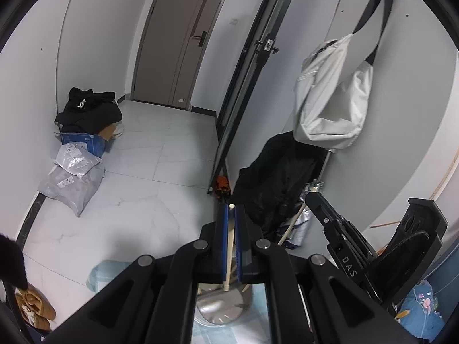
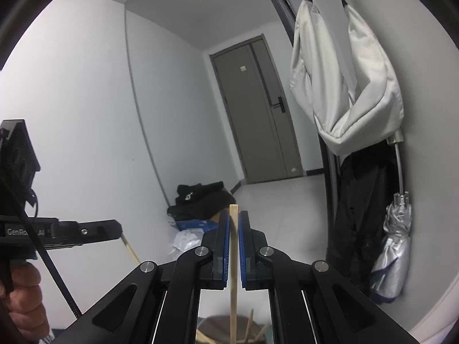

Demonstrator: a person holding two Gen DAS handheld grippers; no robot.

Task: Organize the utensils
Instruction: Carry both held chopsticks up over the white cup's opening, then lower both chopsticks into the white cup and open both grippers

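While the left wrist view looks down a hallway, the left tongs (image 1: 231, 215) are clamped on a chopstick (image 1: 229, 246), its lower end hidden by the frame above a blurred metal container (image 1: 221, 306). Seen from the right wrist, the right tongs (image 2: 234, 223) grip another chopstick (image 2: 233, 258); the cup below is cut off.

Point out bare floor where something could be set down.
Free: the pale tiles between the grey parcels and the glass door frame, up to the brown door. Crowded: the left wall's black clothes and blue box; the dark coat at right.
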